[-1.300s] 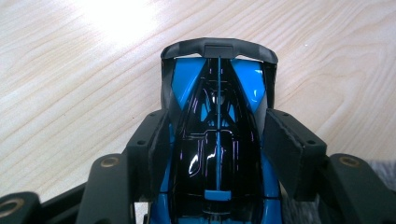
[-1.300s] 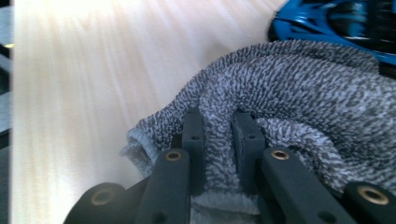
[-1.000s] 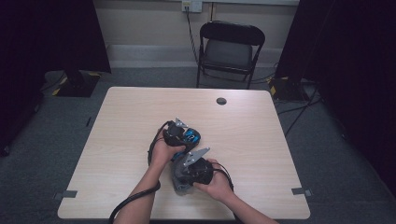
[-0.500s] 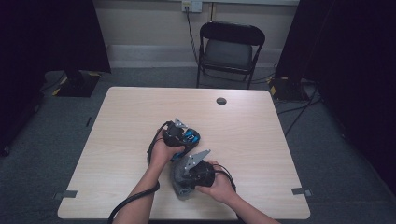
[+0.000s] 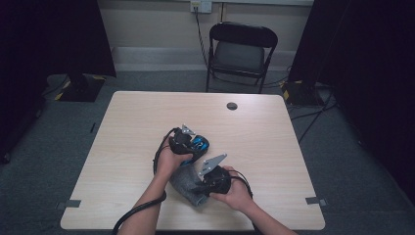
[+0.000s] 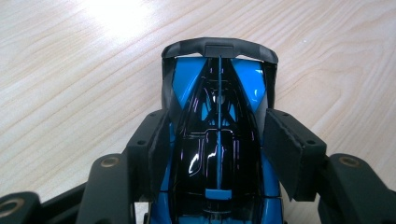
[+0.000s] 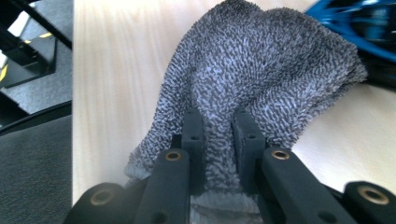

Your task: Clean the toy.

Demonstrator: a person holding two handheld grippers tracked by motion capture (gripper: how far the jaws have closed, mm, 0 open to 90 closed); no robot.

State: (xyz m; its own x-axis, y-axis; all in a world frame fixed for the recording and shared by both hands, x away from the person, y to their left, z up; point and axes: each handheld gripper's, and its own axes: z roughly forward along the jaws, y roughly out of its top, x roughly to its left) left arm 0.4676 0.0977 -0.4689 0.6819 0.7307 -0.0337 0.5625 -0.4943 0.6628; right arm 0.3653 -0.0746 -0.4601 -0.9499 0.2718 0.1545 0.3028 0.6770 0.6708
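Observation:
A blue and black toy car (image 6: pixel 217 93) sits on the wooden table (image 5: pixel 122 147) near its middle. My left gripper (image 6: pixel 217 149) is shut on the car, with one pad against each flank. The high view shows the left gripper (image 5: pixel 188 142) with the car (image 5: pixel 199 143) just to its right. A grey terry cloth (image 7: pixel 252 65) lies bunched beside the car. My right gripper (image 7: pixel 218 128) is shut on a fold of the cloth. In the high view the right gripper (image 5: pixel 210 178) is close below the left one, over the cloth (image 5: pixel 188 183). The car's blue edge (image 7: pixel 355 18) touches the cloth's far end.
A small dark round disc (image 5: pixel 232 105) lies on the table near its far edge. A black folding chair (image 5: pixel 242 51) stands behind the table. A black cable (image 5: pixel 137 213) trails off the near edge by the left forearm.
My right gripper has shifted a little to the right with the cloth. The left gripper and the car have stayed in place.

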